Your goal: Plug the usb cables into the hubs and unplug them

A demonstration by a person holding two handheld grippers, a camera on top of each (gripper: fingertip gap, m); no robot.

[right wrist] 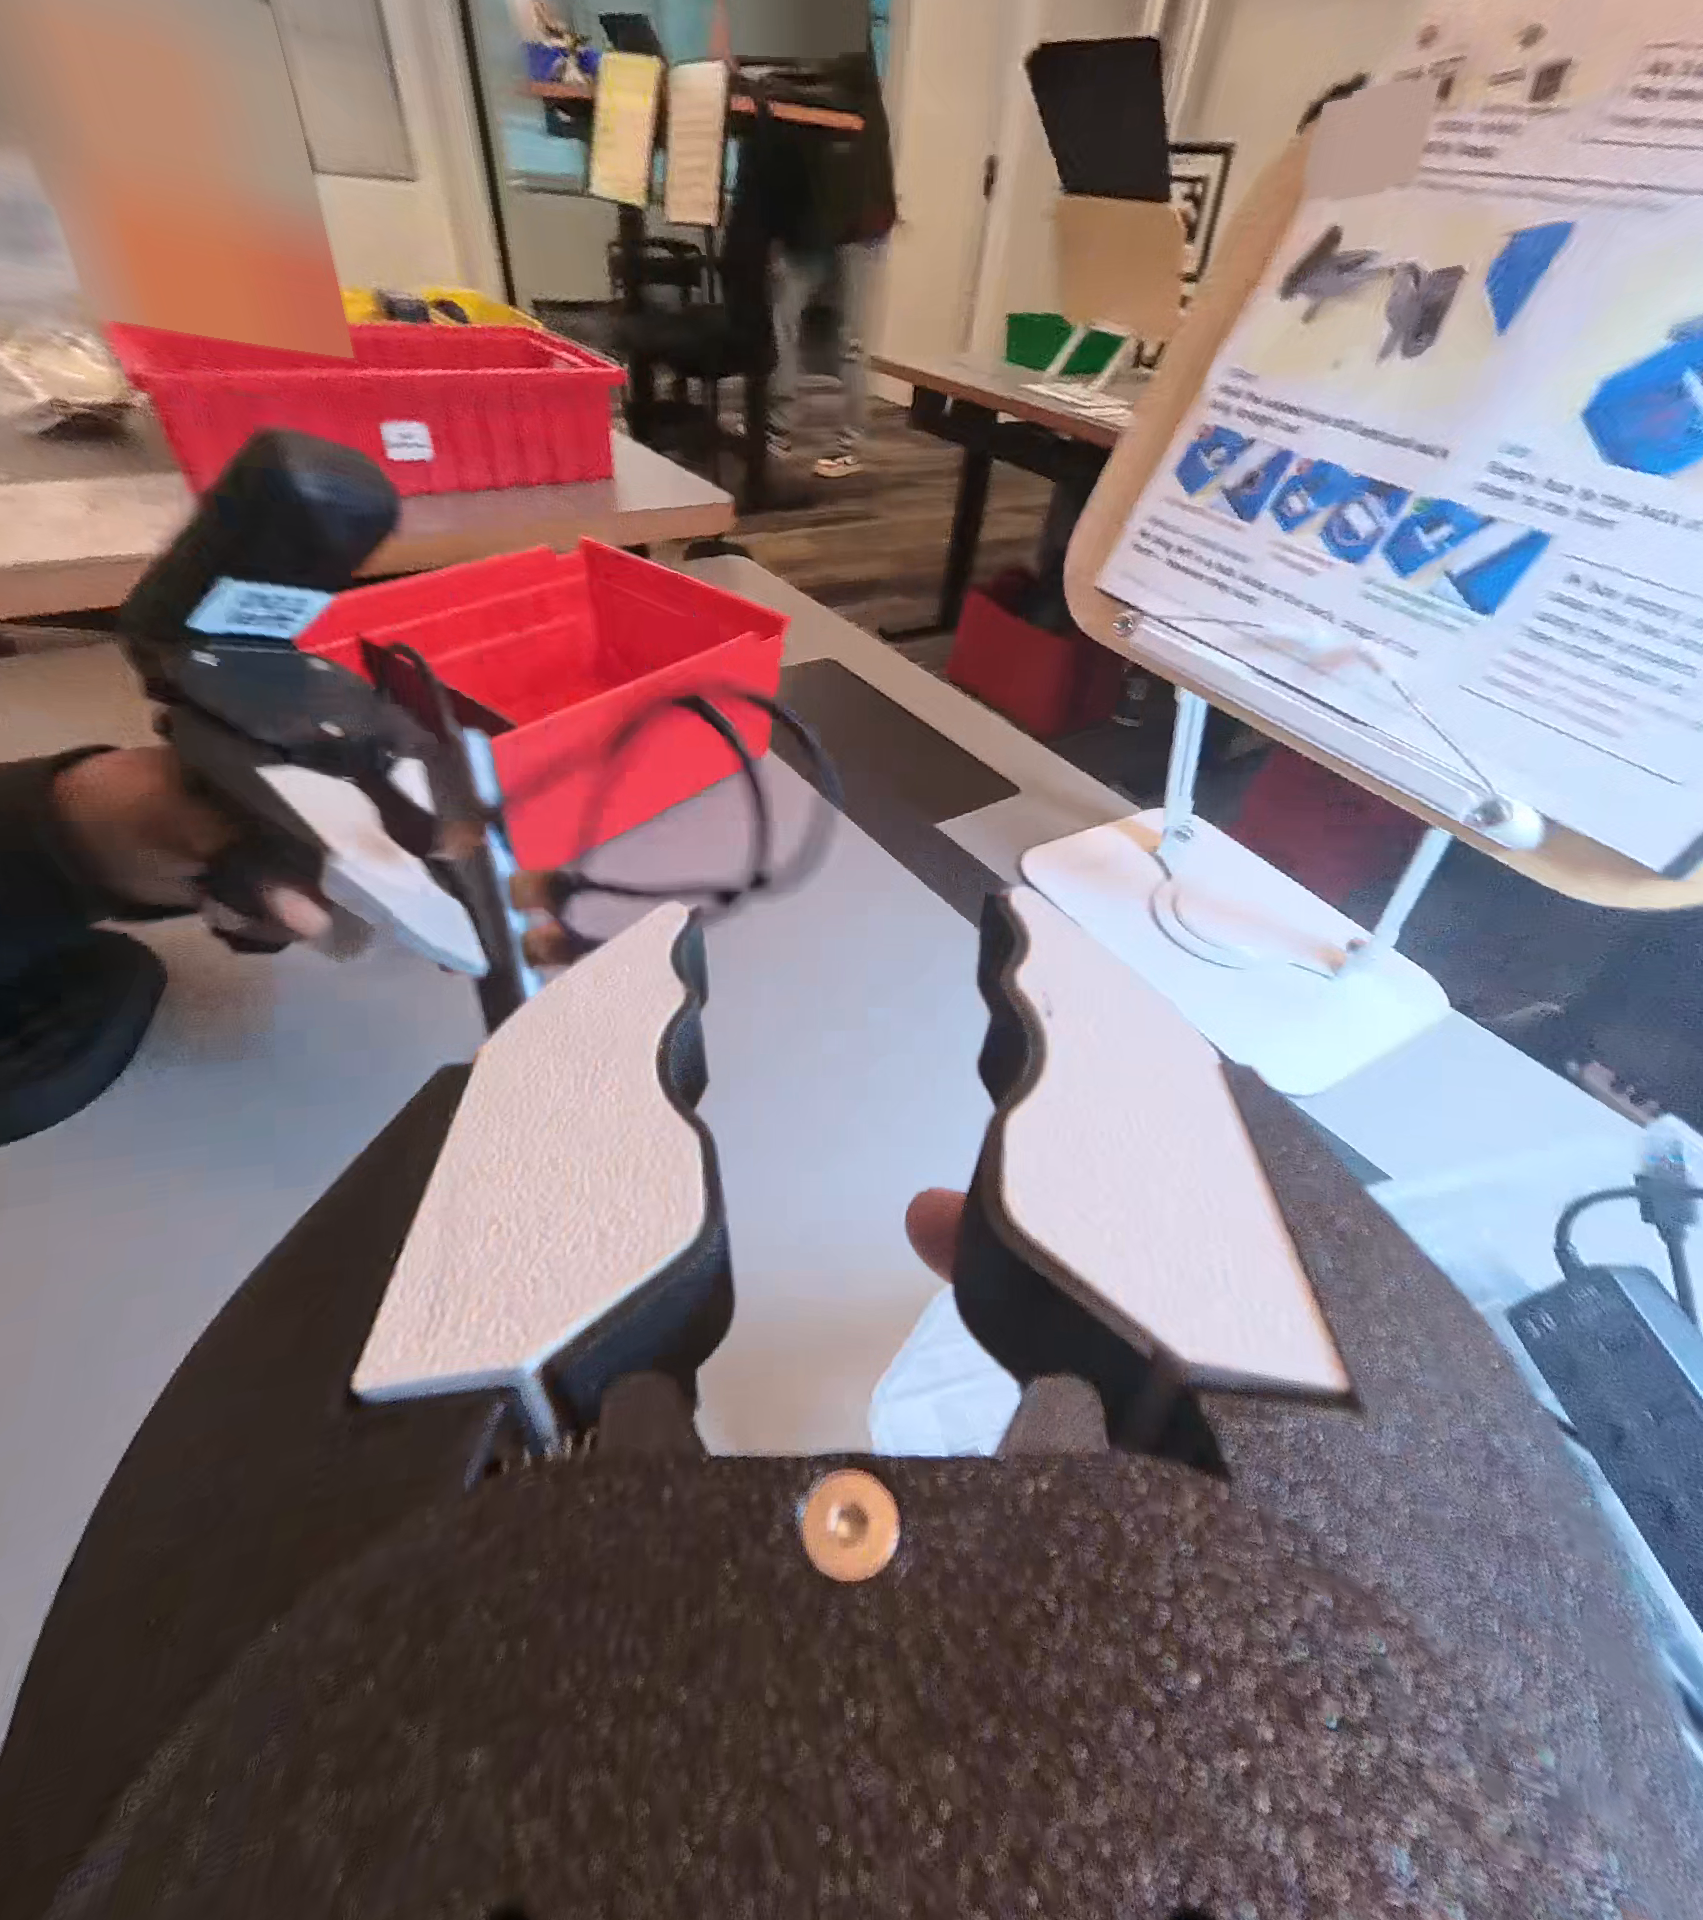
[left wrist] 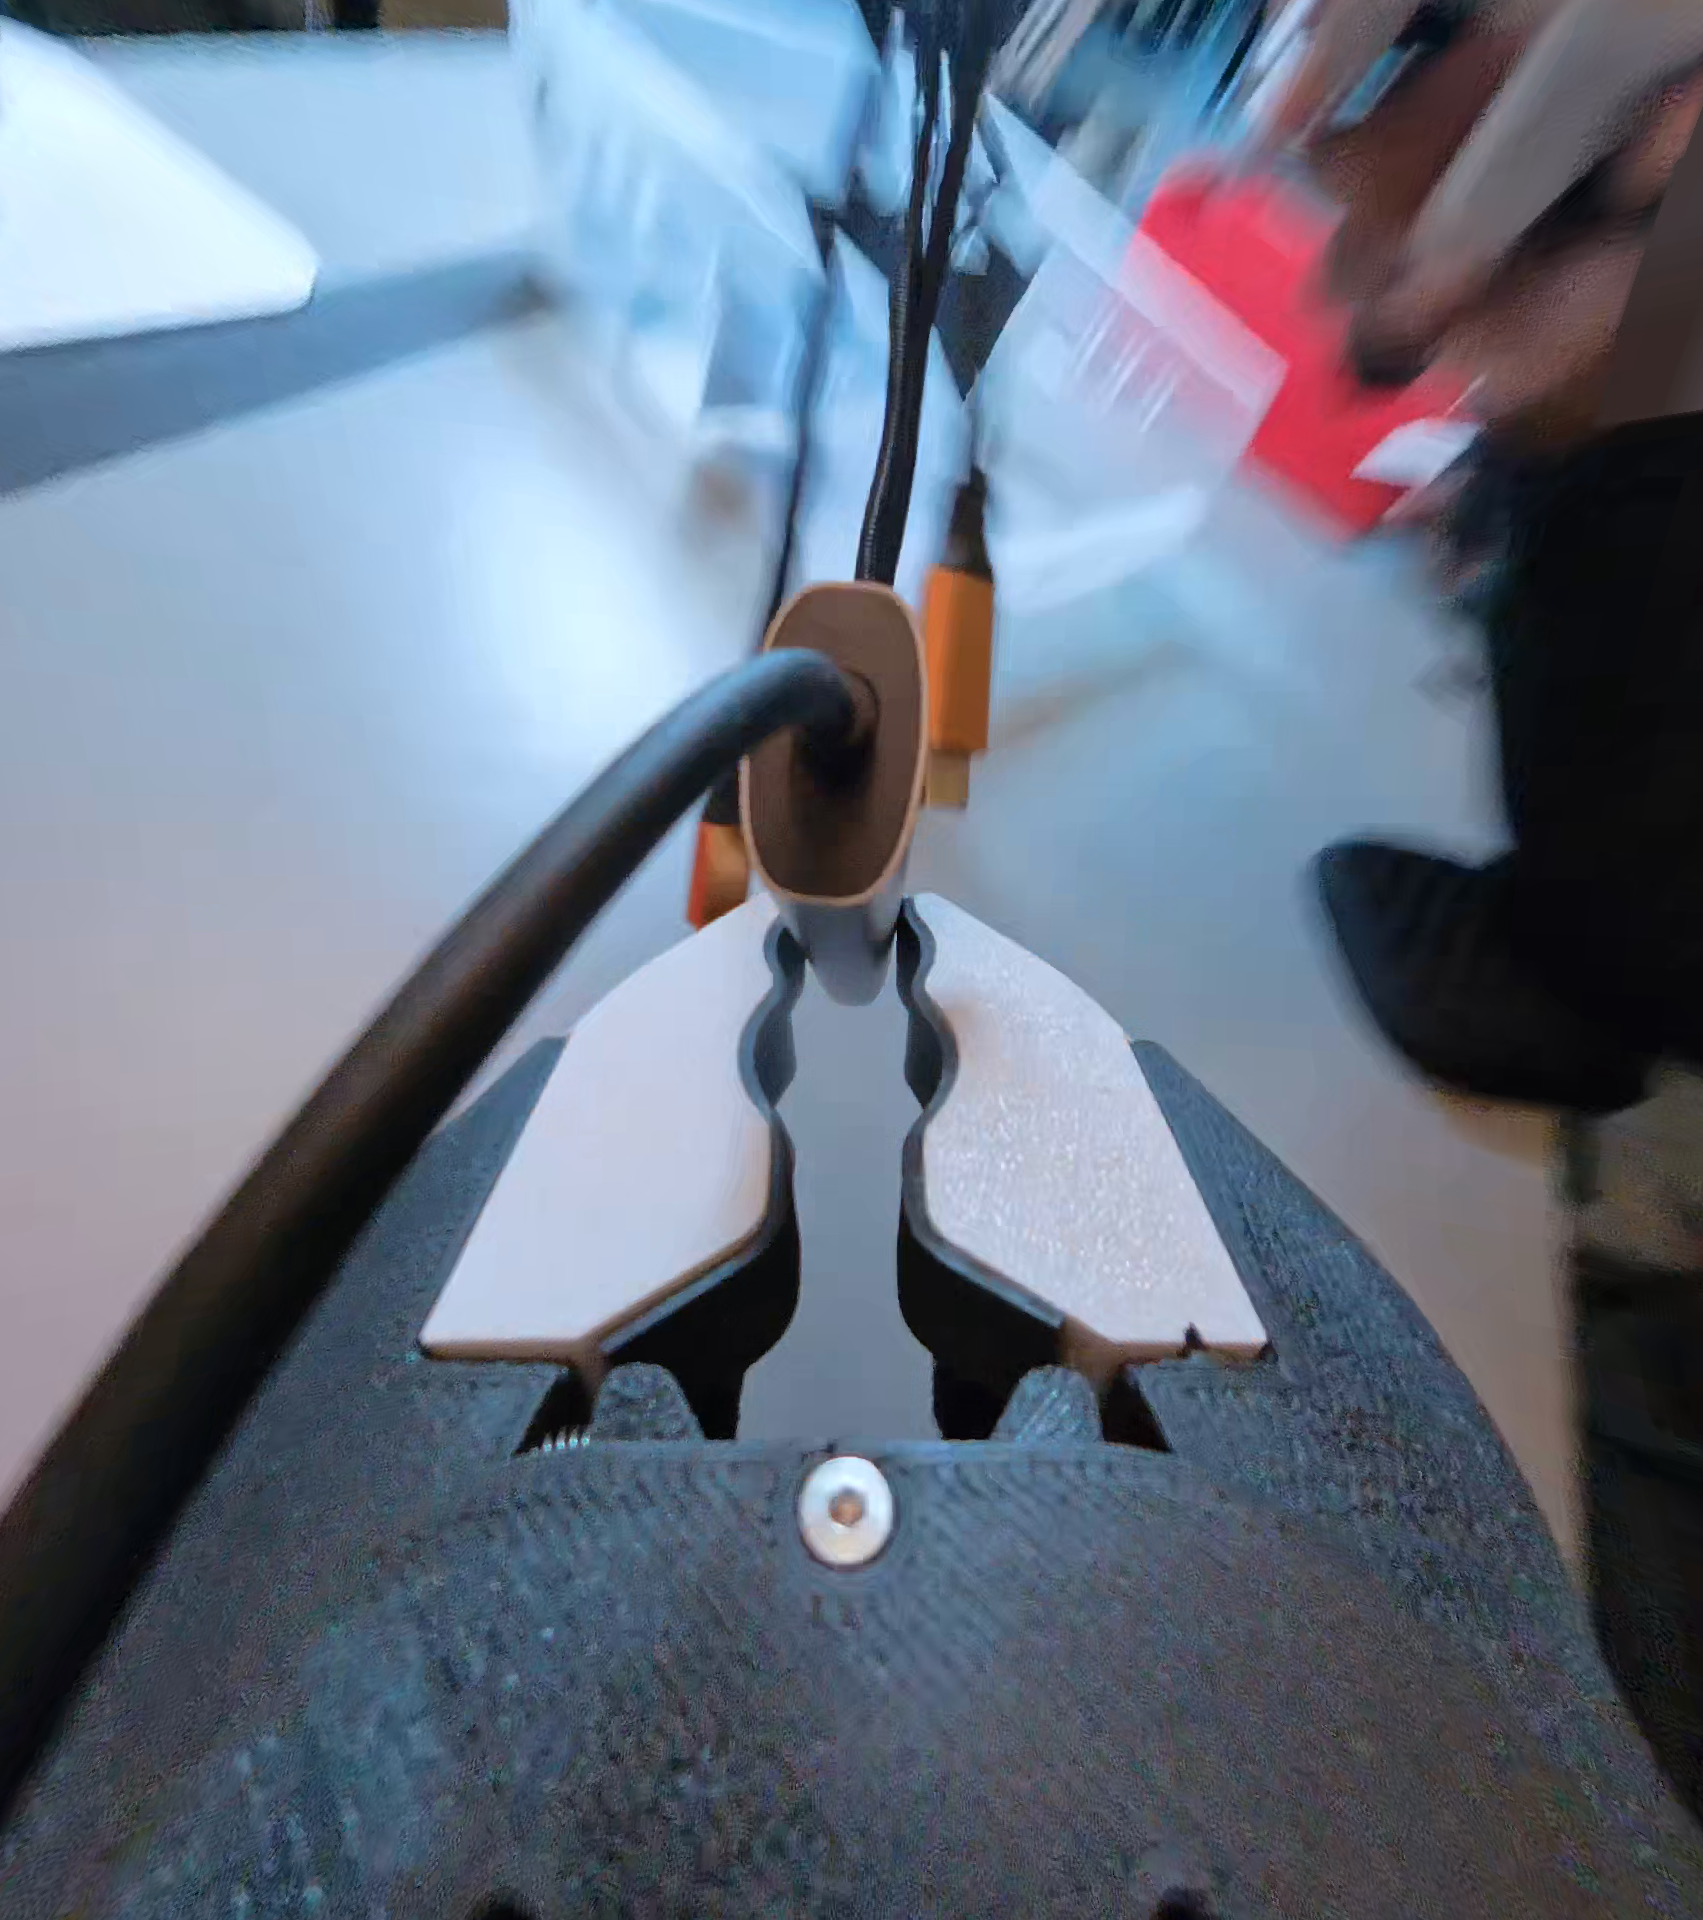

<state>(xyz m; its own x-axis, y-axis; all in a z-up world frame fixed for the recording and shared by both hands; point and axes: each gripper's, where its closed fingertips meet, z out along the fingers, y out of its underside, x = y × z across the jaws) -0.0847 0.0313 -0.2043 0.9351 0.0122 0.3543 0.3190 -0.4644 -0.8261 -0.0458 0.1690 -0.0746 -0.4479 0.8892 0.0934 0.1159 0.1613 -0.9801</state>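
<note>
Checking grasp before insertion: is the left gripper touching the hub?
Touching. Left wrist view: the left gripper fingertips pinch the hub end, no gap either side.

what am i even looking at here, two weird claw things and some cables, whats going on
These are two handheld grippers, each worked by a person's hand, with a camera looking along its two fingers.

The left wrist view shows the left gripper shut on a slim grey USB hub, held up edge-on. A thick black cable comes out of its near end, and orange plugs sit in its sides.

The right wrist view shows the right gripper open and empty above a white table. On the table stand a red bin and a document stand.
</note>
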